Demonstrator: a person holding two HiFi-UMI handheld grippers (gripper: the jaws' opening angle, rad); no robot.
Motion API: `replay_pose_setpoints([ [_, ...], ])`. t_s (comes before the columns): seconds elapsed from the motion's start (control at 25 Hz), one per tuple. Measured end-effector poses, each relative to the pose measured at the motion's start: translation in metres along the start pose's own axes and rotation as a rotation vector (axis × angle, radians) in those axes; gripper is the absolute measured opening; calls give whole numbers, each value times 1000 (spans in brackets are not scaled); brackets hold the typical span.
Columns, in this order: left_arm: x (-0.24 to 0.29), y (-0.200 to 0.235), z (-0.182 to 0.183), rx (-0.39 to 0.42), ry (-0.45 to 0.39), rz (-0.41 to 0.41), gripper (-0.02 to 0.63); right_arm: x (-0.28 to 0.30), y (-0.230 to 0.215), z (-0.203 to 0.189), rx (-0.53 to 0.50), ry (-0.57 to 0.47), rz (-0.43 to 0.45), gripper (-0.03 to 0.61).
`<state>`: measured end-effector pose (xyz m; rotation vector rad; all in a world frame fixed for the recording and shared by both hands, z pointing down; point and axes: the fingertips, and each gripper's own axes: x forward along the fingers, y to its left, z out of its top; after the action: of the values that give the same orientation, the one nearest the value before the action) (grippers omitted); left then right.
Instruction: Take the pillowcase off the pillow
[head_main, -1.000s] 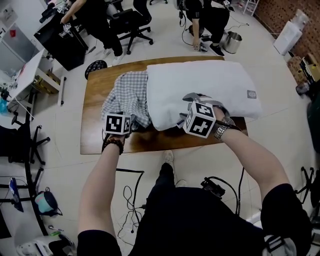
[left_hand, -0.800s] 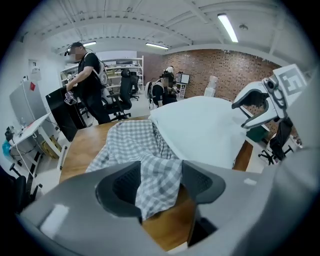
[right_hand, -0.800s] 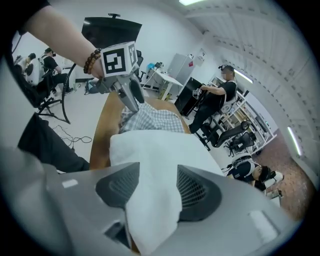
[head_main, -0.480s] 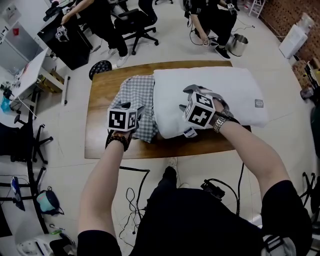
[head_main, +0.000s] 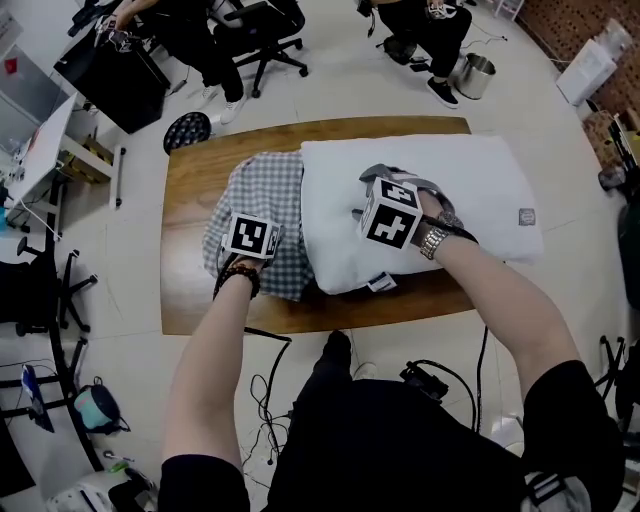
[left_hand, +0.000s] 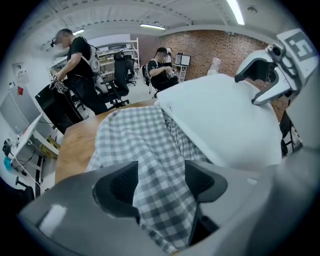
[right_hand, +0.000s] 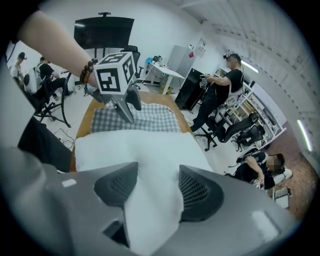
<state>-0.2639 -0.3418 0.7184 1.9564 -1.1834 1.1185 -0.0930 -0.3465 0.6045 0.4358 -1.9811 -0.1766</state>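
A white pillow lies across the right of the wooden table. The grey-and-white checked pillowcase is bunched at its left end, and the pillow's end overlaps it. My left gripper hovers over the pillowcase. Its jaws have just been opening and stand wide, with a ridge of checked cloth loose between the left gripper's pads. My right gripper bears down on the pillow's middle. The right gripper still pinches a fold of white pillow, though its jaws have just widened a little.
People sit and stand among black office chairs beyond the table's far side. A metal bucket stands on the floor at the far right. Cables trail on the floor by the table's near edge.
My left gripper has moved from the table's near edge out over the pillowcase, and its jaws have spread. My right gripper has shifted farther onto the pillow.
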Motion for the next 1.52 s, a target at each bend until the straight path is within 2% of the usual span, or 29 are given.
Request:
replay_pose_setpoints([
  [0.08,33,8,1,35,1,-14,292,10,2,-3,24,9,45,237],
  [0.12,44,10,1,60,7,-20,266,13,1,-4,37,12,61,209],
  [0.16,50,10,-6,67,50,-34,241,16,0,-5,50,15,71,171],
  [0.24,48,6,-33,31,209,-84,165,19,-9,-2,62,21,70,88],
  [0.28,51,13,-35,39,236,-77,129,19,-16,0,63,23,62,54],
  [0.36,67,45,-18,116,172,4,54,17,-29,1,70,20,45,29],
  [0.4,71,56,-15,132,157,32,40,16,-33,0,77,16,40,26],
  [0.52,70,75,-24,101,175,65,14,13,-39,-8,91,11,24,26],
  [0.64,55,87,-43,20,238,55,9,9,-44,-13,103,17,12,26],
  [0.8,50,128,-54,21,198,158,9,5,-43,-24,115,26,-5,26],
  [0.96,28,126,-92,-105,310,131,9,6,-40,-30,113,35,-13,26],
  [1.04,20,130,-99,-136,325,133,9,8,-39,-28,100,39,-16,29],
  [1.16,24,151,-90,-87,225,192,21,10,-33,-23,73,32,-28,75],
  [1.24,23,159,-83,-56,161,223,58,7,-28,-19,61,19,-41,121],
  [1.36,3,129,-97,-124,207,183,118,-3,-20,-19,57,-4,-60,162],
  [1.44,-12,107,-105,-165,223,157,135,-11,-11,-22,55,-16,-75,163],
  [1.48,-15,102,-100,-153,179,162,143,-16,-6,-24,53,-19,-82,163],
  [1.52,-14,104,-88,-110,92,184,149,-21,1,-27,50,-19,-88,163],
])
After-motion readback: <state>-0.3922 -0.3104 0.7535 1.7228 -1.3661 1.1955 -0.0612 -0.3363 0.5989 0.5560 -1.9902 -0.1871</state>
